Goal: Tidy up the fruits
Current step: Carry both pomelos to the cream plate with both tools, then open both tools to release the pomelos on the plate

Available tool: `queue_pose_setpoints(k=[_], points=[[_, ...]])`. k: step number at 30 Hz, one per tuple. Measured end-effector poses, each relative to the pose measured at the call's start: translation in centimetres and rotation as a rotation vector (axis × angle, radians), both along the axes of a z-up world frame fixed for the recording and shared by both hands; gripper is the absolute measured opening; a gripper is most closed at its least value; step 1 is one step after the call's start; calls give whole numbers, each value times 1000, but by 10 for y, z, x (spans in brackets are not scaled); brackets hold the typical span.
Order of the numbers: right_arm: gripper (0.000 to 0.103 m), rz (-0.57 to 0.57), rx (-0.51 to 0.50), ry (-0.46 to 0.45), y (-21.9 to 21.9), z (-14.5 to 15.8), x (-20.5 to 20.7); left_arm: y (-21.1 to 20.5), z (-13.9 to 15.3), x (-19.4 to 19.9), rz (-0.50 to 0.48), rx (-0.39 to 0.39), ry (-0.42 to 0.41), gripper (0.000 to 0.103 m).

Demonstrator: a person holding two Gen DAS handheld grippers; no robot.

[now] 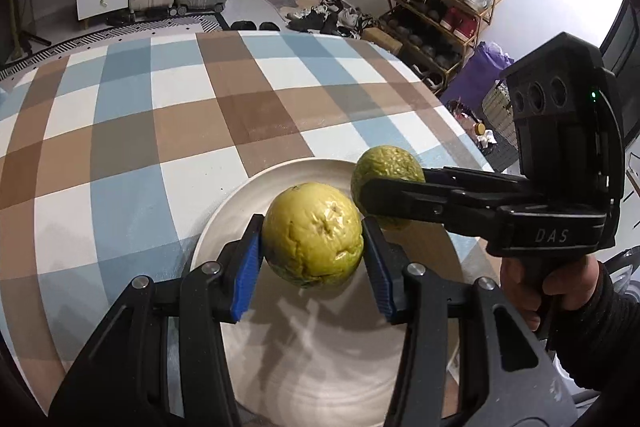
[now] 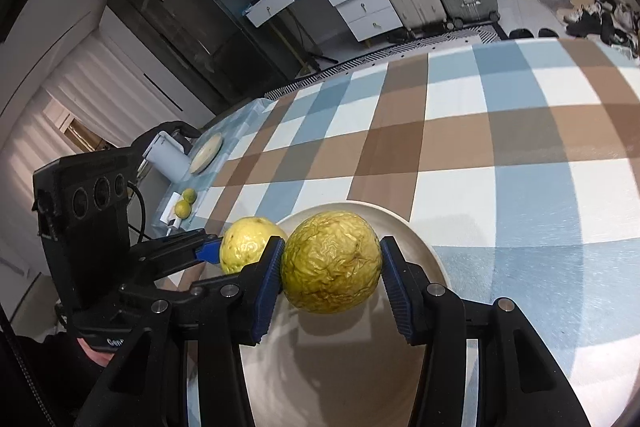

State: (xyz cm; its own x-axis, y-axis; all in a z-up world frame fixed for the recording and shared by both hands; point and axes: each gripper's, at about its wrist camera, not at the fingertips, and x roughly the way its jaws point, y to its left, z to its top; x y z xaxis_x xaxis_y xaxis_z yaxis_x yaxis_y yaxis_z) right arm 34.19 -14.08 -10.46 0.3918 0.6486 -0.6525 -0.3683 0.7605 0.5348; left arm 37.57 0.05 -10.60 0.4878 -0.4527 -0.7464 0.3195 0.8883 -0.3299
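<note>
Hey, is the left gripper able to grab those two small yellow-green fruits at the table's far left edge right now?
Probably not: the left gripper is already shut on a smooth yellow round fruit over the white plate, so the two small fruits must wait.

Black tongs (image 1: 312,247), blue ribbed pads (image 1: 248,267), silver screws, dark sleeve (image 1: 600,327).

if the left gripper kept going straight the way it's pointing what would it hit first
Probably the white plate: the left gripper holds a yellow fruit over it, angled downward. Depth is unclear, so height above the plate can't be judged.
</note>
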Motion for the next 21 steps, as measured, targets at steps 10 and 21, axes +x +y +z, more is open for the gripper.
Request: queue_pose_setpoints(k=[10,21], points=[[51,-41,-33,65,2,-16,11,-2,-10,11,18,30,-4,53],[80,-82,23,-26,-13,21,-14,8,37,-27,135,119,-128,81]])
